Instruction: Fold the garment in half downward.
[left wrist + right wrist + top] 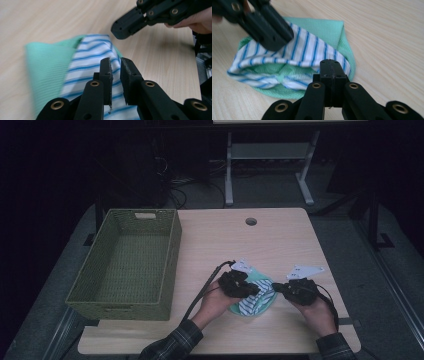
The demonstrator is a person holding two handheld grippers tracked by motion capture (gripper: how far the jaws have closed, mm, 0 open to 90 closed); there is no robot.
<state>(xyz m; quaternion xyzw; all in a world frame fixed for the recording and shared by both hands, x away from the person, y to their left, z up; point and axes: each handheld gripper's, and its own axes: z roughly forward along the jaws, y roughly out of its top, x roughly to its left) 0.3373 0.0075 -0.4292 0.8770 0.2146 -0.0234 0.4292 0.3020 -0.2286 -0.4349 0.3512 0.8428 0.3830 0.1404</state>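
Note:
A small garment, mint green with white and blue striped fabric, lies bunched on the wooden table near its front edge. My left gripper hovers over the striped part. Its jaws stand a narrow gap apart with nothing pinched between them. My right gripper sits just right of the garment with its jaws pressed together. Its tip is at the garment's edge, and no cloth can be seen caught in it. In the left gripper view that right gripper hangs above bare wood beyond the cloth.
A green woven basket stands on the table's left side with nothing inside it. There is a round cable hole near the table's far edge. Behind the table are the white legs of a desk and dark floor.

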